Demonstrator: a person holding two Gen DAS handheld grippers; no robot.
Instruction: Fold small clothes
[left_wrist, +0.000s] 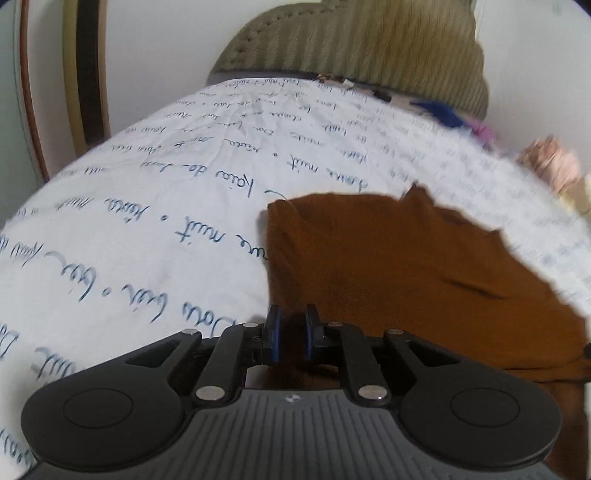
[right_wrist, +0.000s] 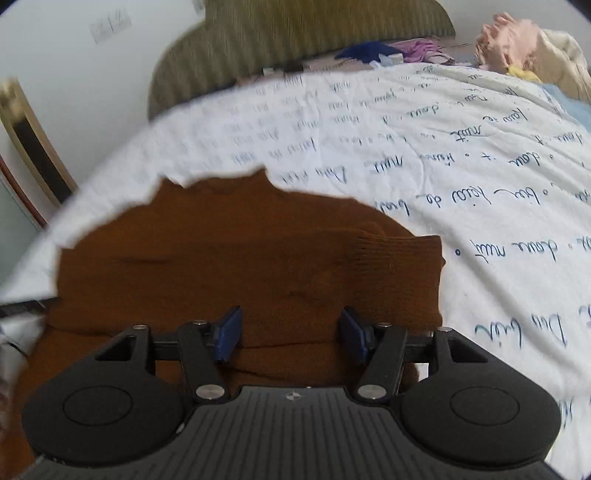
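Observation:
A brown knit garment lies partly folded on a white bedsheet printed with blue handwriting. My left gripper sits at the garment's near left edge, its blue pads close together with brown cloth between them. In the right wrist view the same garment fills the lower left, with a ribbed cuff folded over on the right. My right gripper is open just above the garment's near part, with nothing between its fingers.
An olive ribbed headboard stands at the far end of the bed. Other clothes, blue, pink and cream, are piled at the far right. A framed panel leans on the wall at the left.

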